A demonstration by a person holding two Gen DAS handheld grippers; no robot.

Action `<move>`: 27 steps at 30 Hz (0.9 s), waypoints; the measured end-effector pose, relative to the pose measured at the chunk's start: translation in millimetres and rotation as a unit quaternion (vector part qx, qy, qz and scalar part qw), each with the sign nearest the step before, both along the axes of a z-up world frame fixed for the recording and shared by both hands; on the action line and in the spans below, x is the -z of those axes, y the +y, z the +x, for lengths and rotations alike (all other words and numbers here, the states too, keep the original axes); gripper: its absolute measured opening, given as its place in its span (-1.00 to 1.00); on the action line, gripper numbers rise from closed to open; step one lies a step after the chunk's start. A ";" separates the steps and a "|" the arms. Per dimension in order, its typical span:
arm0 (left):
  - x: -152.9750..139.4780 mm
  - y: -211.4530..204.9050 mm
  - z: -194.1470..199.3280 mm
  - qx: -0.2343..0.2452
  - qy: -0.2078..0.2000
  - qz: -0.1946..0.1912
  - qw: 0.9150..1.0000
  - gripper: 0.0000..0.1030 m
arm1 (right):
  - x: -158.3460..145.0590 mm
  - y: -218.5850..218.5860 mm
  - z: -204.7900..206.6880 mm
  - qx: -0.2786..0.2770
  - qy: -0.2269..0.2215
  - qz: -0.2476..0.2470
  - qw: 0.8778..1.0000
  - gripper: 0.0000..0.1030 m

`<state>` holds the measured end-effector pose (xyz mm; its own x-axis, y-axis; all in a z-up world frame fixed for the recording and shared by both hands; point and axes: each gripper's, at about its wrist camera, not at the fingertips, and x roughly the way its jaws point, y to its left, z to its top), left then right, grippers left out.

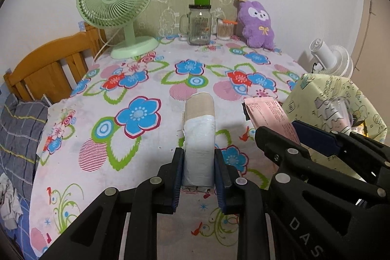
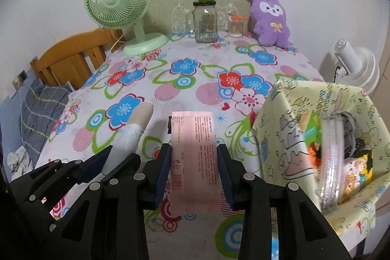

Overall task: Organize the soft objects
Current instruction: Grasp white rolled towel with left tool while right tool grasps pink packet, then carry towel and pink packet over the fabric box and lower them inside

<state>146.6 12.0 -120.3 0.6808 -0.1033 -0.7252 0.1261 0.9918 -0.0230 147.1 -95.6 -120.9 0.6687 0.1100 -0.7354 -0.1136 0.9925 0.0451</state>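
Above the flowery table (image 1: 146, 143), the left gripper (image 1: 198, 167) squeezes a bag roll (image 1: 199, 138) and the right gripper (image 2: 194, 169) pinches a pink packet (image 2: 193, 152). Both could slip before reaching the box (image 2: 287, 138).

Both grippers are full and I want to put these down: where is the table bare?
The middle of the floral tablecloth is bare, between the green fan and the yellow box. The back edge is crowded: glass jar, cotton swabs, purple plush.
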 end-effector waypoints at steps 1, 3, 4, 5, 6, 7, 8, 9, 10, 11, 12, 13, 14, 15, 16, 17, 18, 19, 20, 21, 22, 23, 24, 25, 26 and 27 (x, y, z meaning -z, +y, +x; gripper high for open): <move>-2.9 -0.2 -2.4 0.000 -0.003 0.000 1.000 -0.56 | -2.1 -0.2 -1.6 0.000 -0.002 0.000 1.000 -0.19; -8.0 0.0 -6.7 -0.001 -0.010 0.000 1.000 -0.56 | -7.9 -0.1 -5.9 -0.001 -0.009 -0.001 1.000 -0.19; -10.8 0.0 -8.9 -0.001 -0.013 0.000 1.000 -0.56 | -10.9 -0.4 -8.1 -0.002 -0.012 -0.001 1.000 -0.19; -13.8 -0.2 -11.1 -0.002 -0.017 0.000 1.000 -0.56 | -13.9 -0.5 -10.1 -0.003 -0.015 -0.001 1.000 -0.19; -16.2 -0.5 -12.9 -0.002 -0.020 0.000 1.000 -0.56 | -17.3 -0.6 -12.5 -0.004 -0.019 -0.001 1.000 -0.19; -19.6 -0.7 -15.4 -0.002 -0.024 0.001 1.000 -0.56 | -20.0 -0.6 -13.9 -0.004 -0.022 -0.001 1.000 -0.19; -22.1 -0.9 -17.0 -0.003 -0.026 0.001 1.000 -0.56 | -23.3 -0.8 -16.1 -0.005 -0.026 0.000 1.000 -0.19; -26.0 -1.2 -19.8 -0.004 -0.031 0.001 1.000 -0.56 | -26.7 -1.0 -18.5 -0.006 -0.030 0.000 1.000 -0.19; -28.3 -1.4 -21.6 -0.004 -0.034 0.001 0.999 -0.56 | -30.1 -1.0 -20.9 -0.006 -0.034 0.000 0.999 -0.19; -31.2 -1.7 -24.1 -0.004 -0.037 0.001 0.999 -0.56 | -33.0 -1.2 -22.7 -0.007 -0.037 0.000 0.999 -0.19; -34.9 -2.3 -26.7 -0.004 -0.041 0.001 0.999 -0.56 | -36.6 -1.5 -24.9 -0.008 -0.041 0.000 0.999 -0.19; -37.8 -2.7 -28.6 -0.003 -0.045 0.002 0.999 -0.56 | -39.5 -1.9 -27.0 -0.009 -0.044 0.000 0.999 -0.19; -41.8 -3.4 -31.4 -0.003 -0.049 0.002 0.999 -0.56 | -43.3 -2.3 -29.3 -0.009 -0.047 -0.001 0.999 -0.19; -44.4 -3.6 -33.1 -0.002 -0.052 0.002 0.999 -0.56 | -47.1 -2.6 -31.7 -0.010 -0.051 -0.003 0.999 -0.19; -47.1 -4.1 -35.0 -0.002 -0.055 0.002 0.998 -0.56 | -49.9 -2.7 -34.2 -0.010 -0.054 -0.004 0.998 -0.19; -50.9 -4.7 -37.6 -0.003 -0.059 0.001 0.998 -0.56 | -53.8 -3.0 -36.6 -0.011 -0.058 -0.005 0.998 -0.19; -53.3 -4.9 -39.3 -0.003 -0.062 0.001 0.998 -0.56 | -56.6 -3.4 -38.4 -0.013 -0.062 -0.005 0.998 -0.19; -56.3 -5.6 -41.6 -0.004 -0.065 0.001 0.998 -0.56 | -60.0 -3.8 -40.6 -0.014 -0.065 -0.006 0.998 -0.19; -60.0 -6.6 -43.9 -0.004 -0.069 0.001 0.998 -0.56 | -62.7 -3.9 -42.4 -0.015 -0.068 -0.006 0.998 -0.19; -62.5 -7.6 -46.1 -0.004 -0.071 0.001 0.997 -0.56 | -66.1 -4.6 -44.3 -0.016 -0.071 -0.006 0.997 -0.19; -65.0 -8.6 -47.8 -0.004 -0.072 0.001 0.997 -0.56 | -68.8 -5.4 -46.0 -0.017 -0.073 -0.006 0.997 -0.19; -68.8 -10.2 -50.2 -0.003 -0.076 0.003 0.997 -0.56 | -71.6 -6.3 -48.1 -0.018 -0.076 -0.005 0.997 -0.19; -71.2 -11.1 -51.7 -0.003 -0.078 0.003 0.997 -0.56 | -74.7 -7.3 -50.1 -0.018 -0.079 -0.005 0.997 -0.19; -74.6 -12.6 -53.7 -0.002 -0.081 0.003 0.997 -0.56 | -78.5 -8.9 -52.5 -0.018 -0.082 -0.005 0.996 -0.19; -76.9 -13.3 -54.7 -0.001 -0.083 0.004 0.997 -0.56 | -80.9 -9.7 -54.4 -0.018 -0.085 -0.004 0.996 -0.19; -80.3 -15.3 -56.6 -0.001 -0.087 0.005 0.996 -0.56 | -83.7 -11.0 -55.9 -0.019 -0.088 -0.004 0.996 -0.19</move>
